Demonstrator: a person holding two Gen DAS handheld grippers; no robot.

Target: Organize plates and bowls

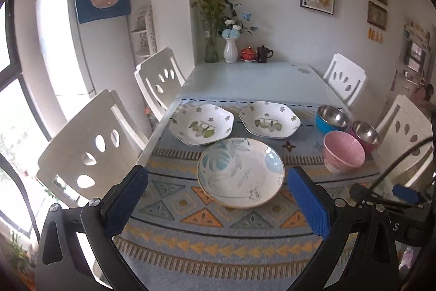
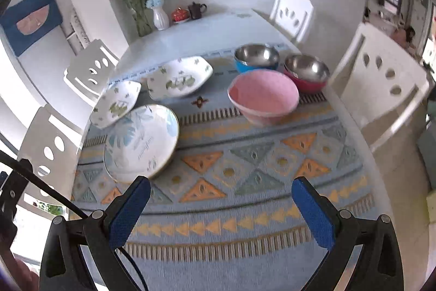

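Note:
A round plate with blue leaf print lies on the patterned mat. Behind it lie two white angular plates with green print, one on the left and one on the right. A pink bowl, a steel bowl with blue outside and a steel bowl with magenta outside stand to the right. My left gripper is open and empty, just short of the round plate. My right gripper is open and empty above the mat, short of the pink bowl.
White chairs stand along both sides of the table. At its far end are a white vase of flowers, a red lidded cup and a dark teapot. A fridge stands at the left.

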